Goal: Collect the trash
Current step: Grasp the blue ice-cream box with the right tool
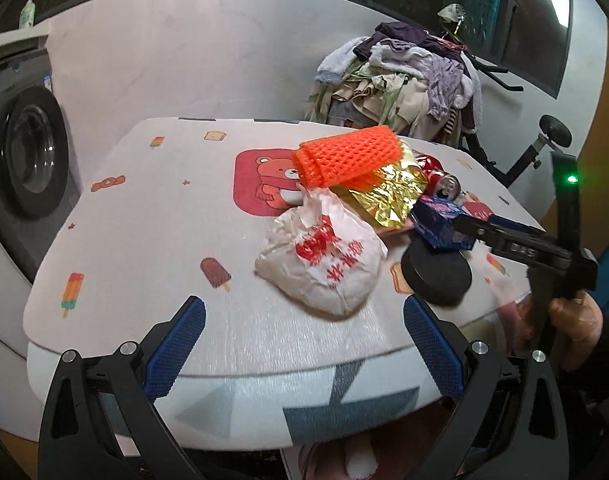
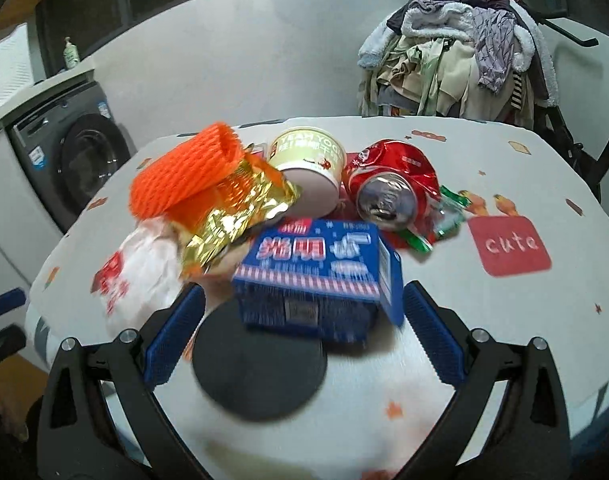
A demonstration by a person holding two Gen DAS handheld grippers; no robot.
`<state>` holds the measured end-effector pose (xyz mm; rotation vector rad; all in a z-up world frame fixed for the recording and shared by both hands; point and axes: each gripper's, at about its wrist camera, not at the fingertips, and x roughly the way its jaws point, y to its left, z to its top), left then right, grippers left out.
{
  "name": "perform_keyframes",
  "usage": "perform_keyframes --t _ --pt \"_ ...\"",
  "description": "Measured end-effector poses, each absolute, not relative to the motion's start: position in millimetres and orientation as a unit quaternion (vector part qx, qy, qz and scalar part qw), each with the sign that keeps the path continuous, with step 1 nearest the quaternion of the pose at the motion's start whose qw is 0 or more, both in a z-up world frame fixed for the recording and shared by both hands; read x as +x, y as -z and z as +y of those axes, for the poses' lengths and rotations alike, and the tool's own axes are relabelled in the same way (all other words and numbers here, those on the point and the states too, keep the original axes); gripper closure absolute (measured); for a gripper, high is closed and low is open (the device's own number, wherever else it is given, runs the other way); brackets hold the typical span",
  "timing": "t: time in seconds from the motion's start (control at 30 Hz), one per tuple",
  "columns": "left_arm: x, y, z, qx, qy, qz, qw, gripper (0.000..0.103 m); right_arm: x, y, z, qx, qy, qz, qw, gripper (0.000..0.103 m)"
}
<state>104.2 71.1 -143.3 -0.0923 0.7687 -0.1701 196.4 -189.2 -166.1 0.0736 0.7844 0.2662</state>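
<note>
A trash pile lies on the table (image 1: 144, 240) with the cartoon cloth. It holds an orange foam net (image 1: 348, 156), gold foil wrapper (image 1: 388, 192), white paper bag (image 1: 324, 260) with red print, blue carton (image 1: 440, 224), crushed red can (image 1: 444, 184) and black disc (image 1: 436, 276). My left gripper (image 1: 304, 312) is open at the table's near edge, just short of the bag. My right gripper (image 2: 304, 300) is open, with the blue carton (image 2: 316, 280) between its fingers above the black disc (image 2: 260, 364). Behind are a yogurt cup (image 2: 308, 160), the red can (image 2: 388, 188) and a green wrapper (image 2: 448, 216).
A washing machine (image 1: 28, 152) stands left of the table. A heap of clothes (image 1: 404, 84) sits on a rack behind it, beside an exercise machine (image 1: 544, 136). A hand (image 1: 572, 312) holds the right gripper's handle. The table's left half carries only the cloth.
</note>
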Motion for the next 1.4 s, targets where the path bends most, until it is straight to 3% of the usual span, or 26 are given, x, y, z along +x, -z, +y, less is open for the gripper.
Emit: perform_keyframes --t 0.27,0.33,0.47,0.83,1.33,1.37,1.4 --pt "125.4 153.5 77.0 -0.066 0.085 0.386 0.916 0.006 240.1 191.6 -184.7 0.068 -0.097 0.432 0.894 0.006" --pt "129.2 156.7 78.8 -0.075 0.084 0.389 0.914 0.006 243.4 193.6 -187.7 0.079 -0.099 0.440 0.889 0.017" --pt "134.4 160.6 80.6 -0.083 0.082 0.393 0.912 0.006 239.6 186.9 -190.7 0.059 -0.103 0.433 0.894 0.020" --pt "159.2 172.1 76.7 -0.099 0.084 0.418 0.899 0.006 185.9 161.8 -225.2 0.052 -0.100 0.403 0.908 0.021" --pt "222.7 199.2 78.3 -0.203 0.058 0.456 0.864 0.006 136.7 164.5 -260.1 0.063 -0.073 0.388 0.917 0.020" --pt "224.3 201.9 76.8 -0.204 0.058 0.463 0.861 0.015 136.0 163.4 -259.3 0.061 -0.073 0.387 0.917 0.020" --pt "224.6 203.7 75.5 -0.197 0.057 0.468 0.860 0.032 135.2 161.9 -259.2 0.060 -0.074 0.385 0.918 0.020"
